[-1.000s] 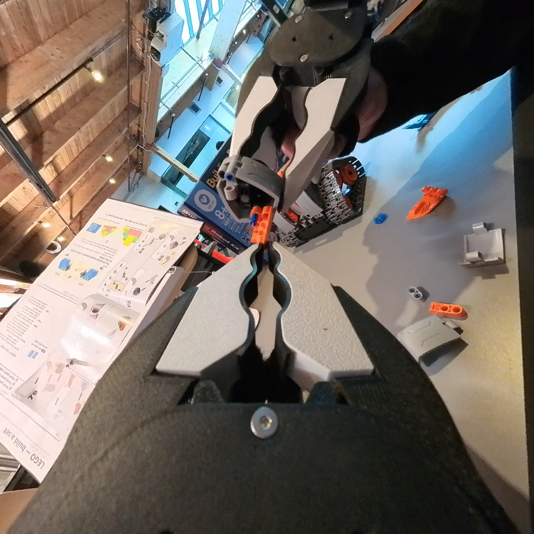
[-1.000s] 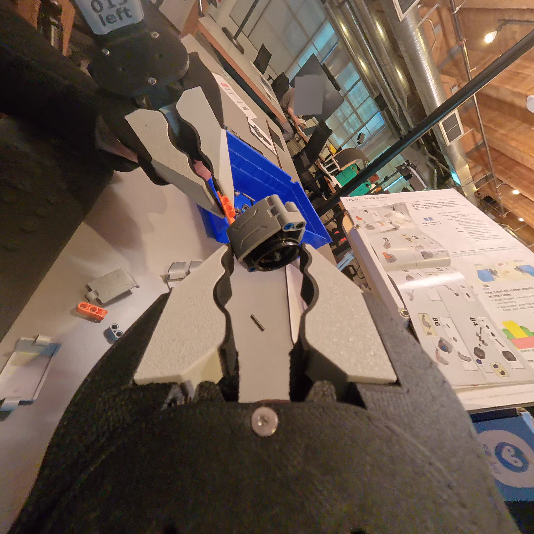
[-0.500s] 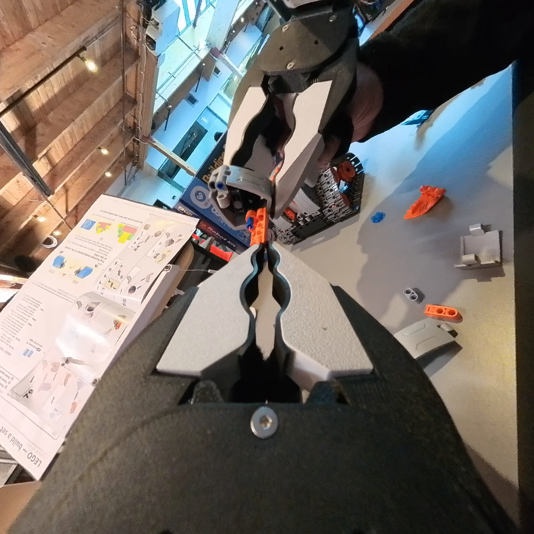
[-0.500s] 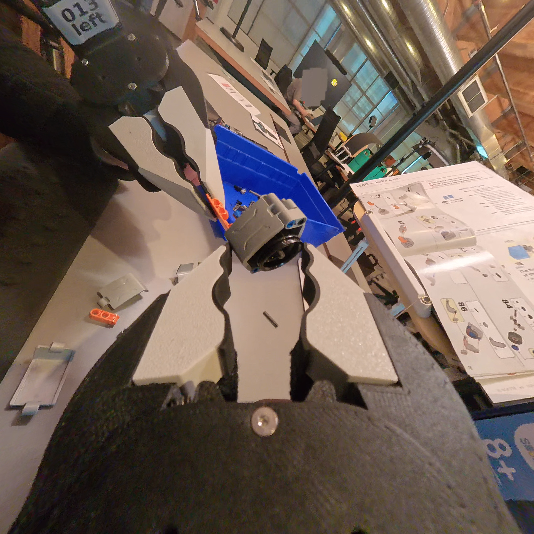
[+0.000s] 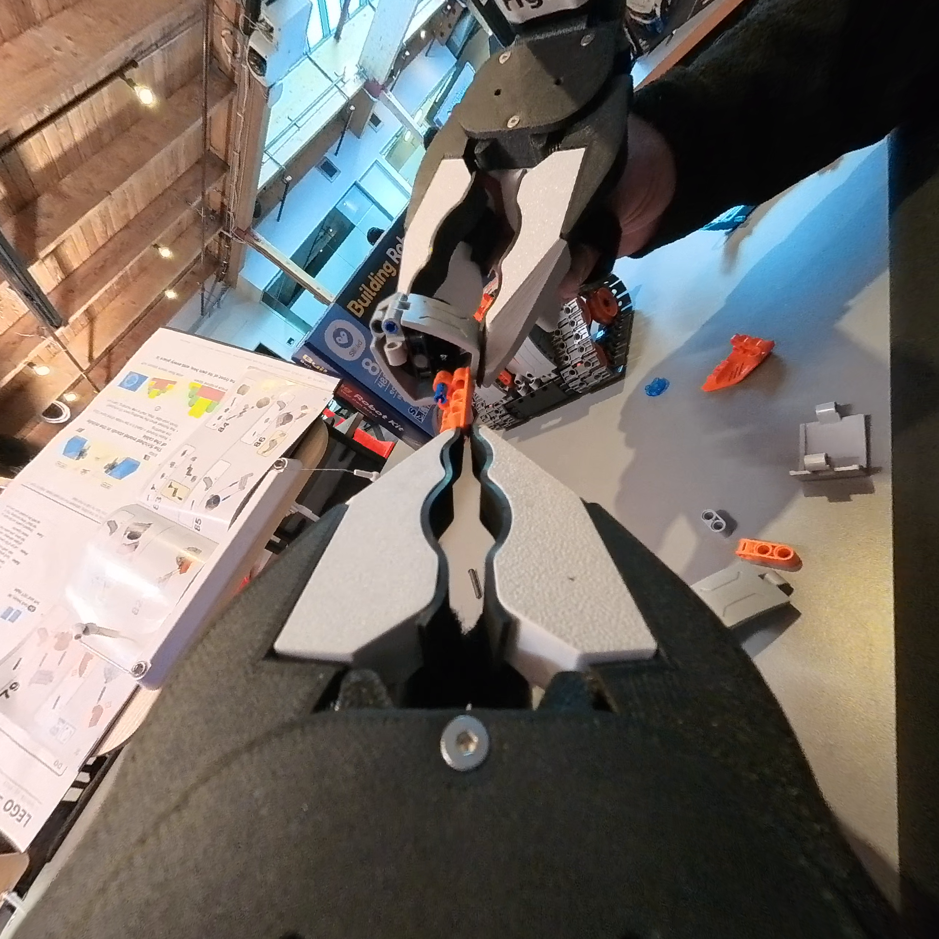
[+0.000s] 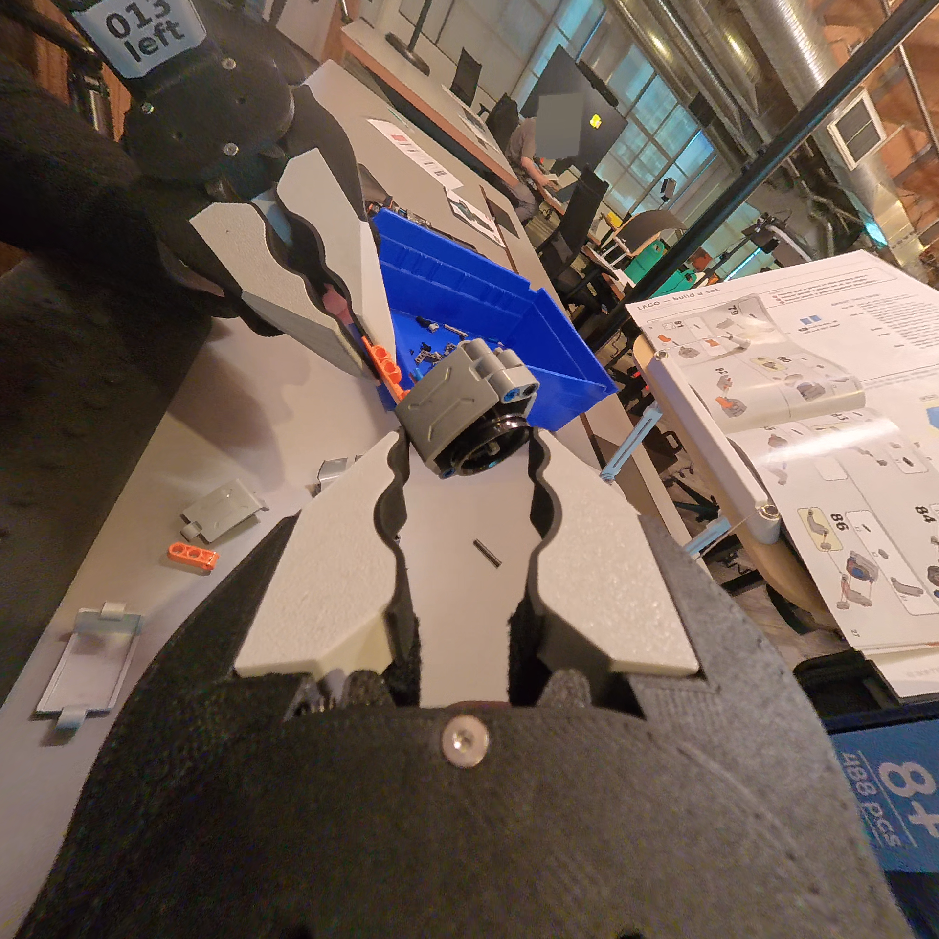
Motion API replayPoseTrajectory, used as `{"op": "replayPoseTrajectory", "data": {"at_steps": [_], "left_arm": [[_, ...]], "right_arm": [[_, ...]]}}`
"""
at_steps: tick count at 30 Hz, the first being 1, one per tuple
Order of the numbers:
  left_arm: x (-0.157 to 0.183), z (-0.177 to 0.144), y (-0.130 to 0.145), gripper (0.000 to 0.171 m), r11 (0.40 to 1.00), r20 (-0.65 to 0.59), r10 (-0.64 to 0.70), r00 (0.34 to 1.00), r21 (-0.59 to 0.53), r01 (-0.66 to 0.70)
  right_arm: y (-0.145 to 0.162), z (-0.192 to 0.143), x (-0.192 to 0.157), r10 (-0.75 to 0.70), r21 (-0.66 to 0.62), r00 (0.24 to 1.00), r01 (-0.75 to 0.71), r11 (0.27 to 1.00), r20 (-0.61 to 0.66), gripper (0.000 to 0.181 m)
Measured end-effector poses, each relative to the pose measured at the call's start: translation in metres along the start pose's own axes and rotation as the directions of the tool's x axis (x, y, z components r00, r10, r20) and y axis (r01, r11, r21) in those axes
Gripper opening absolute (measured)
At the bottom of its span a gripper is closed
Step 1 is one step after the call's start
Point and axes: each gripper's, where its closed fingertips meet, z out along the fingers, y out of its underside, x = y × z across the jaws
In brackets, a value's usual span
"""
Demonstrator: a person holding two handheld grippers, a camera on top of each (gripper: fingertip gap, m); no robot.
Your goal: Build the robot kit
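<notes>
Not much has changed over the last second. The left tongs (image 5: 460,434) are still pinched shut on the orange beam (image 5: 455,401), and the right tongs (image 6: 467,447) are still clamped around the grey motor block (image 6: 457,406). The two have only tilted a bit, up in the air above the bench (image 5: 635,482). The beam's end stays right against the block's edge (we can't tell if it's actually seated).

Here's our count of what's lying around:
- two grey panels, (image 5: 833,449) and (image 5: 737,599)
- one short orange beam (image 5: 767,551)
- one tiny grey connector (image 5: 716,521)
- one pointed orange piece (image 5: 737,355)
- one blue stud (image 5: 655,386)
- one tracked model (image 5: 574,366)
- one blue bin (image 6: 482,305)
- one open booklet (image 5: 152,508)
</notes>
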Motion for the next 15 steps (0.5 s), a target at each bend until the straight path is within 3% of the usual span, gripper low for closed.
{"op": "replayPoseTrajectory", "data": {"at_steps": [10,15], "left_arm": [[-0.005,-0.005,0.006,0.013,0.999,-0.003,-0.027,1.000,-0.029,0.027],[-0.012,-0.014,0.030,0.020,0.989,-0.012,-0.082,0.997,-0.126,0.080]], "right_arm": [[0.008,-0.001,0.006,0.034,-0.015,0.999,-0.034,0.999,0.000,0.045],[0.016,0.001,0.004,0.042,-0.039,0.999,-0.041,0.998,0.019,0.045]]}}
